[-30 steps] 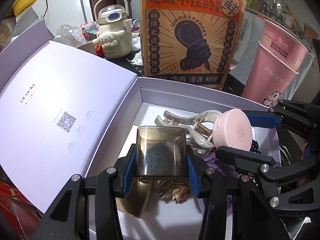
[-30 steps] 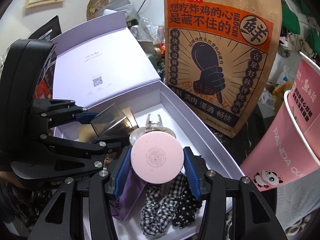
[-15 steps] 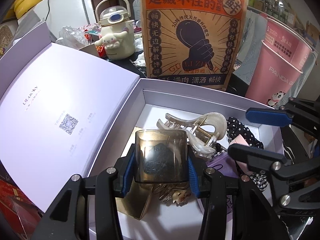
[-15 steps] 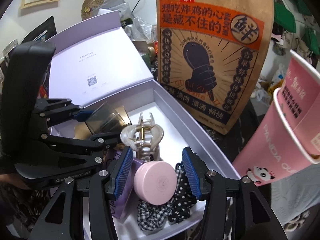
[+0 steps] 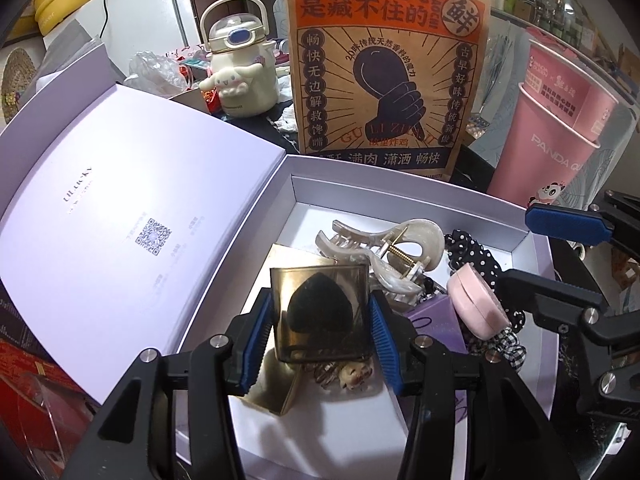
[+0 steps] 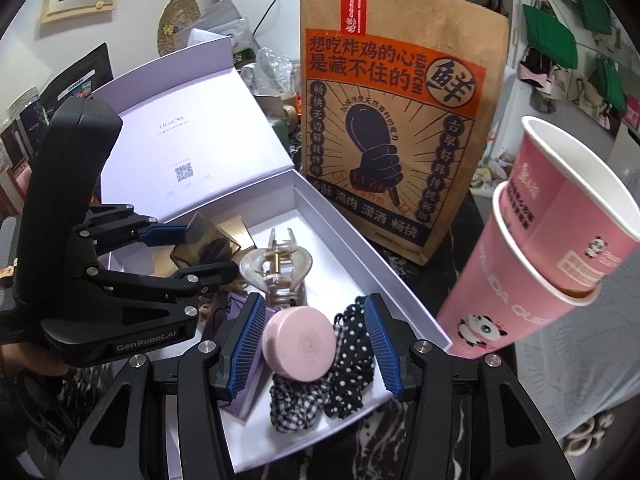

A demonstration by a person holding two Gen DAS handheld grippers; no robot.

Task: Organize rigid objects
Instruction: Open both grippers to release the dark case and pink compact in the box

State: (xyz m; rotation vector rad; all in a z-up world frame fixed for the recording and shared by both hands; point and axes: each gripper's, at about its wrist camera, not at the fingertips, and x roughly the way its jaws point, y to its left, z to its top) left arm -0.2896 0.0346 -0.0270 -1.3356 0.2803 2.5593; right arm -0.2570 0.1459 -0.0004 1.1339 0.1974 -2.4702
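Note:
My left gripper is shut on a smoky clear case with a black sponge inside, held just above the open lilac box; the case also shows in the right wrist view. My right gripper is open above the box's near end. The round pink compact lies between its fingers, resting on the scrunchies and a purple packet; it is not gripped. A pearly claw clip lies mid-box.
A brown paper snack bag stands behind the box. Stacked pink paper cups stand right. The box lid lies open to the left. A cream kettle-shaped bottle stands behind. A gold card and small hair clips lie in the box.
My right gripper opened and let go of the pink compact, which now rests on the scrunchies in the box. The left gripper kept the case and tilted slightly.

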